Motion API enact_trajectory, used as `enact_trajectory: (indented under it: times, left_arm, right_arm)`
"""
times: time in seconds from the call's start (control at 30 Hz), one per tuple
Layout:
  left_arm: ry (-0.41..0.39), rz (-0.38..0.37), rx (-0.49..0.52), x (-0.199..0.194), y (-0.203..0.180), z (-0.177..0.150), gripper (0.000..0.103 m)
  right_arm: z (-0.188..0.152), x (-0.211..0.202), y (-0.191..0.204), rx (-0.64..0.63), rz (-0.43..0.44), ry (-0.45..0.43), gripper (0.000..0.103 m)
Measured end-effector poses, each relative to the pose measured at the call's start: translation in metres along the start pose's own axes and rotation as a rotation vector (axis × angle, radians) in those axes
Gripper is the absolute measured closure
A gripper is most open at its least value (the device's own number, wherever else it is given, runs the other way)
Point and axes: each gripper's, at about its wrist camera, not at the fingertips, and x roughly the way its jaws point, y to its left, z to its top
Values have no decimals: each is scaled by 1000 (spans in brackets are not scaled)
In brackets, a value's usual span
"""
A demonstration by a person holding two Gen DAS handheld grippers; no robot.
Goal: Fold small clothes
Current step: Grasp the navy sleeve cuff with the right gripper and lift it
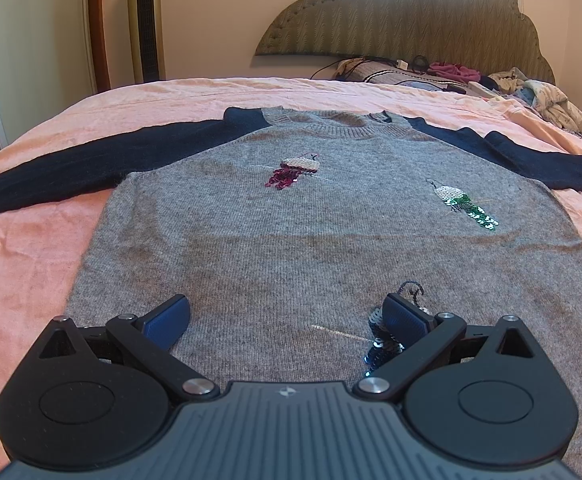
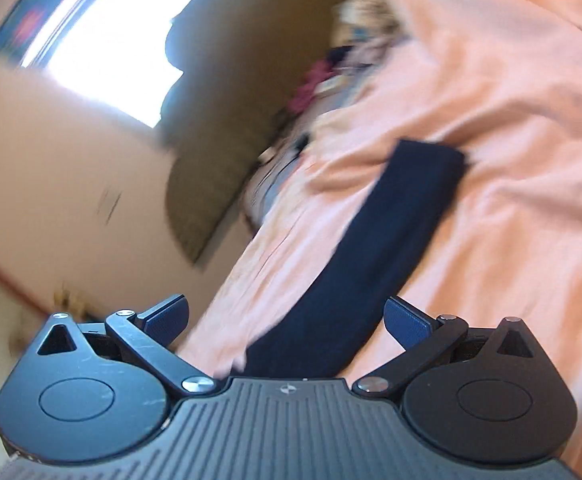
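Observation:
A small grey knit sweater point(image 1: 291, 240) with navy sleeves lies flat, front up, on the pink bedsheet point(image 1: 31, 248), neck toward the headboard. It bears sequin patches in red point(image 1: 291, 172), green point(image 1: 467, 204) and blue point(image 1: 383, 344). My left gripper point(image 1: 287, 320) is open and empty, just above the sweater's lower front. My right gripper point(image 2: 287, 320) is open and empty over the navy right sleeve point(image 2: 371, 248), which stretches away across the sheet. The right wrist view is tilted and blurred.
A padded olive headboard point(image 1: 411, 20) stands at the far end with a pile of clothes, cables and a pillow point(image 1: 451, 76) below it. A tower fan point(image 1: 145, 20) and wardrobe door point(image 1: 31, 40) stand at the far left.

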Motion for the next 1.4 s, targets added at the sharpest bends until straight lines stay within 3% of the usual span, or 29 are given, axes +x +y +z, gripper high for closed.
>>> enact_trajectory:
  times: [0.17,0.2,0.33,0.37,0.43,0.5,0.6,0.7,0.8,0.9,0.97,1.03,1.1,1.17,1.23,1.3,1.4]
  left_arm:
    - [0,0,0,0,0,0,0]
    - [0,0,0,0,0,0,0]
    - [0,-2,-1,0,-1,1,0]
    - [0,-3,-1,0,-1,1,0]
    - [0,-4,-2,0,-1,1,0]
    - [0,-6,-3,0,-1,1,0]
    - [-2,-9,-7,0,-1,1,0]
    - [-3,-14,-11,0,0,1,0]
    - [-3,-15,-13,0,0,1,0]
    - [-3,-14,-12,1,0,1,0]
    - [-2,-12,-9,1,-1,1,0]
    - [0,-6,-5,1,0,2,0]
    - [4,8,-2,1,0,2,0]
    - [8,16,2,2,0,3,0]
    - [9,23,-9,2,2,3,0]
    - [16,21,-10,2,2,4,0]
    - [51,-30,-84,2,10,16,0]
  right_arm:
    - [20,40,-39,39,-119,-36,8]
    - [21,47,-42,16,-140,-42,16]
    - [26,69,-32,-97,-176,-48,20]
    - [24,74,-29,-136,-191,-49,26]
    - [24,84,-24,-220,-241,-47,45]
    - [27,90,-23,-240,-294,-45,89]
    - [18,79,-9,-255,-230,-66,89]
    - [-14,66,41,-379,-96,-25,89]
    - [-82,59,109,-538,117,116,89]
    - [-162,63,154,-643,262,277,89]
    - [-211,79,167,-690,273,373,89]
    - [-248,97,165,-715,211,433,87]
    - [-261,101,155,-644,142,459,54]
    - [-261,73,143,-531,189,398,52]
    - [-255,46,129,-468,261,375,40]
    - [-253,25,118,-486,284,345,26]
    - [-248,16,93,-450,277,342,25]
